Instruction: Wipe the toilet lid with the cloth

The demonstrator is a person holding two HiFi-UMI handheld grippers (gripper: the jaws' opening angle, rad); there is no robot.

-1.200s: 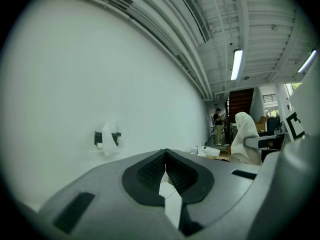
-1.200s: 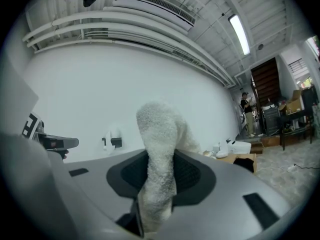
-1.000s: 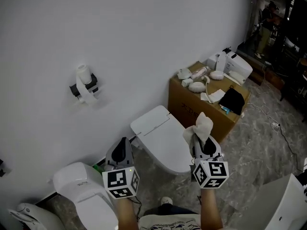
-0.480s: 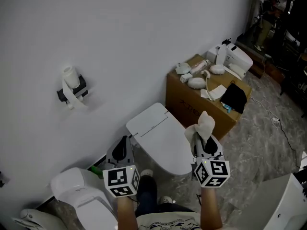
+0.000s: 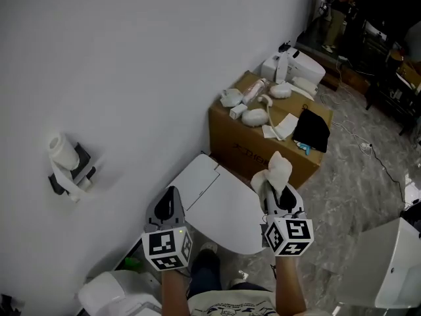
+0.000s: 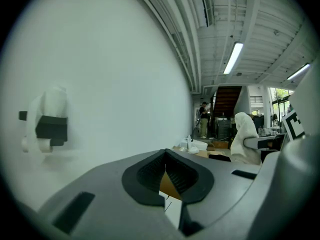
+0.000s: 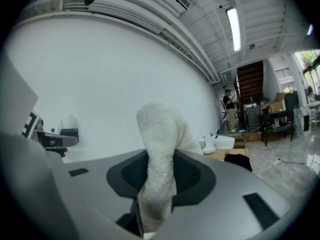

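Note:
The white toilet lid (image 5: 220,199) lies closed below and between my two grippers in the head view. My right gripper (image 5: 279,191) is shut on a white terry cloth (image 5: 277,170), which sticks up from the jaws above the lid's right side; the same cloth (image 7: 161,164) fills the jaws in the right gripper view. My left gripper (image 5: 170,206) is shut and holds nothing, hanging over the lid's left edge. In the left gripper view its pads (image 6: 150,176) meet, with the cloth (image 6: 244,136) at the right.
A cardboard box (image 5: 263,140) with several white items and a black cloth (image 5: 312,129) stands beyond the toilet. A toilet roll holder (image 5: 69,166) is on the white wall. Another white fixture (image 5: 122,296) sits at lower left. A white panel (image 5: 385,275) is at lower right.
The head view has swung left and forward: the toilet lid, box and roll holder slid left and down in the picture. Both grippers kept their places, the right still shut on the cloth.

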